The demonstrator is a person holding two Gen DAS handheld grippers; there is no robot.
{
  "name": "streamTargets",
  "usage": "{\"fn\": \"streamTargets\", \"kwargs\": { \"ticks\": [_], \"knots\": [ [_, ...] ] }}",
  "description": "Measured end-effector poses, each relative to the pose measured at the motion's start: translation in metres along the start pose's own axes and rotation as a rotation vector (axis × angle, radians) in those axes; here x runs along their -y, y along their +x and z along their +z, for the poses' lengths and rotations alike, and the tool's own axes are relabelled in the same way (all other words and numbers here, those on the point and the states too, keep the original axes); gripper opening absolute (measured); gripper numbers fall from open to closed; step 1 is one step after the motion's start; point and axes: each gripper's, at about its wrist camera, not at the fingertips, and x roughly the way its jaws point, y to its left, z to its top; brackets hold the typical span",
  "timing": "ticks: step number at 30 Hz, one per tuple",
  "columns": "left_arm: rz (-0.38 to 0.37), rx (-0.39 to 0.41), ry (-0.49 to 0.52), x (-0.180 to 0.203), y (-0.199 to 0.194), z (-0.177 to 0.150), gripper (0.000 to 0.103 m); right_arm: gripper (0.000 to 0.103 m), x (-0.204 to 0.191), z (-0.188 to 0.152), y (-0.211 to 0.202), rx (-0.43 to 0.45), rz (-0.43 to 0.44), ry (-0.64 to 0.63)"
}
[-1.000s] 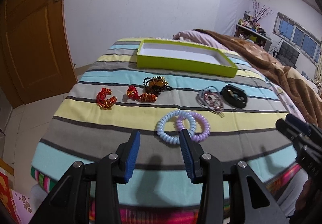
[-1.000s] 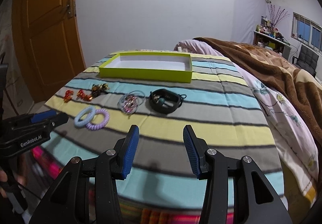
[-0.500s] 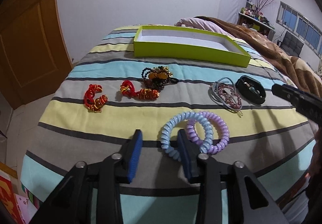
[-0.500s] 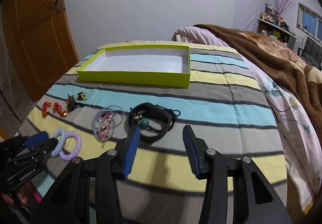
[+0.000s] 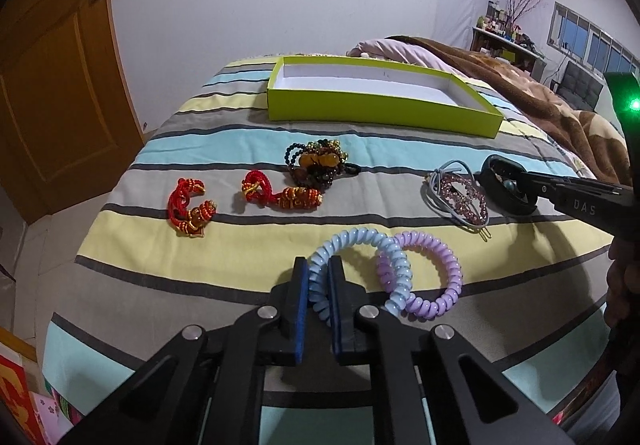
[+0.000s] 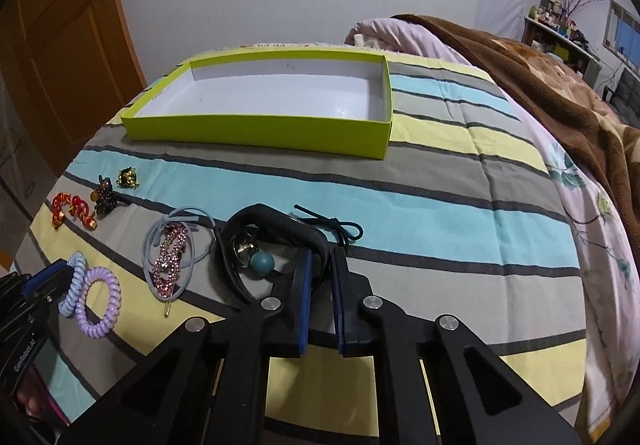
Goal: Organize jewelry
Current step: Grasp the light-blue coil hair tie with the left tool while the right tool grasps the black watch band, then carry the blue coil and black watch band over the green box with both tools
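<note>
My left gripper (image 5: pixel 319 265) is shut on the near arc of a pale blue spiral hair tie (image 5: pixel 352 236), which overlaps a purple spiral tie (image 5: pixel 452 265) on the striped bedspread. My right gripper (image 6: pixel 322 261) has its jaws closing, with the rim of a black bracelet (image 6: pixel 272 215) between the pads; a teal bead and a small bell lie inside its loop. Further back the lime-green box (image 5: pixel 380 113) stands open with a bare white floor. Both gripped pieces still rest on the bed.
Two red knotted cord pieces (image 5: pixel 190 211) (image 5: pixel 280 197), a dark beaded bracelet (image 5: pixel 316 163) and grey hair ties with a pink rhinestone clip (image 5: pixel 460 197) lie between the grippers and the box. A brown blanket (image 5: pixel 540 105) covers the right side. A wooden door (image 5: pixel 48 85) stands left.
Both grippers moved forward and down onto the bed. The left jaws went from wide to shut on the blue hair tie; the right jaws narrowed around the black bracelet's rim.
</note>
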Motion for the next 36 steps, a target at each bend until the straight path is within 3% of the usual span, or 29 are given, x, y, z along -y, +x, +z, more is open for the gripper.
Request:
{"fn": "streamTargets", "kwargs": {
  "ticks": [21,36],
  "knots": [
    [-0.076,0.096,-0.012,-0.001,-0.043,0.02,0.01,0.009,0.002,0.004,-0.051,0.106,0.036,0.035],
    [-0.106,0.168,0.038,0.013,-0.022,0.096,0.01,0.009,0.0,0.051,-0.048,0.146,0.044,0.001]
  ]
}}
